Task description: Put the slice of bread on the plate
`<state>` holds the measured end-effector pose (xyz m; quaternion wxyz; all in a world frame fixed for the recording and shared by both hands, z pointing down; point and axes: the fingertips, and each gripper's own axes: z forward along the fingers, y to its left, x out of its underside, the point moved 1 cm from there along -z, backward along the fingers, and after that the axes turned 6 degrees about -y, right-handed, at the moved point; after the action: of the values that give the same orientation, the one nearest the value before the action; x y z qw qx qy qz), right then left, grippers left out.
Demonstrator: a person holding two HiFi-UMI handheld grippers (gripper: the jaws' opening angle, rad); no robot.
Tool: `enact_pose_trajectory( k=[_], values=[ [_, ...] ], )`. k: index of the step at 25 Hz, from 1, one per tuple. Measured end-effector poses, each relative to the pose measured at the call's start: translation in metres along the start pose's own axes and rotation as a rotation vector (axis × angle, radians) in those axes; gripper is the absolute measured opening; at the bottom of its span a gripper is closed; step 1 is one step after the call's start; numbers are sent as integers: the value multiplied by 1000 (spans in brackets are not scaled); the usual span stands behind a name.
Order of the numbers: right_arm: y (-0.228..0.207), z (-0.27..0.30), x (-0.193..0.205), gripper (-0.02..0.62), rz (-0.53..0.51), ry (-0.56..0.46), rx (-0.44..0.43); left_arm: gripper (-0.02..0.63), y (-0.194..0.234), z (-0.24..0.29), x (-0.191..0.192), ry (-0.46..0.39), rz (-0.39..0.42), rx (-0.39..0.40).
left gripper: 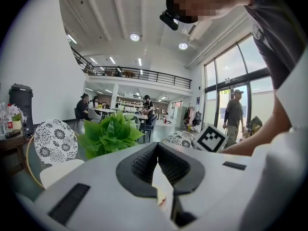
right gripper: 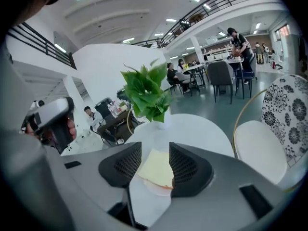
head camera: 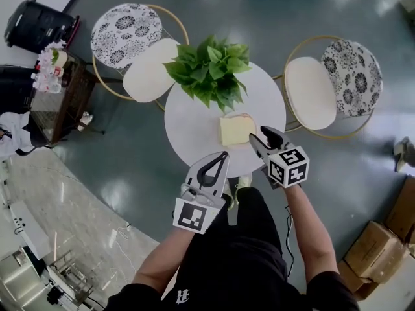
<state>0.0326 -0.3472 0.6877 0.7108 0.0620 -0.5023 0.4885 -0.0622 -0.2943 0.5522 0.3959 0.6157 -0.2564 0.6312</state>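
A pale yellow slice of bread (head camera: 237, 129) lies flat on a small plate on the round white table (head camera: 188, 122), just in front of the plant. In the right gripper view the bread (right gripper: 156, 167) covers most of the plate (right gripper: 156, 189), whose pinkish rim shows at the near side. My right gripper (head camera: 258, 135) hangs above the bread's right edge, open, with nothing touching its pads (right gripper: 130, 162). My left gripper (head camera: 225, 154) is over the table's near edge, left of the bread, its tips (left gripper: 157, 148) closed together and empty.
A leafy green plant (head camera: 211, 70) in a white pot stands at the table's far side. Two gold-framed chairs (head camera: 139, 47) (head camera: 331, 86) flank the table. A dark side table with bottles (head camera: 58, 89) is at far left, cardboard boxes (head camera: 382, 251) at lower right.
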Motion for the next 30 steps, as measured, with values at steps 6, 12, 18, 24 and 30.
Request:
enact_pose_trajectory(
  k=[6,12,18,24,30],
  values=[
    [51,-46,-63,182,-9,-95,-68,8,-14,-5,-46,-15,20,5],
    [96,-90,-121,179,-89,-194,-81,8,-25,-17,-76,35,44,28],
    [149,-142,-173,78,-161,-339,-110,8,-47,-35,-126,-24,49,31],
    [191,-179,-200,29,-235,-435,-130,8,-61,-48,-164,-74,77,33],
    [213,-198,-211,8,-263,-493,-130,8,-72,-52,-196,-132,84,53]
  ],
)
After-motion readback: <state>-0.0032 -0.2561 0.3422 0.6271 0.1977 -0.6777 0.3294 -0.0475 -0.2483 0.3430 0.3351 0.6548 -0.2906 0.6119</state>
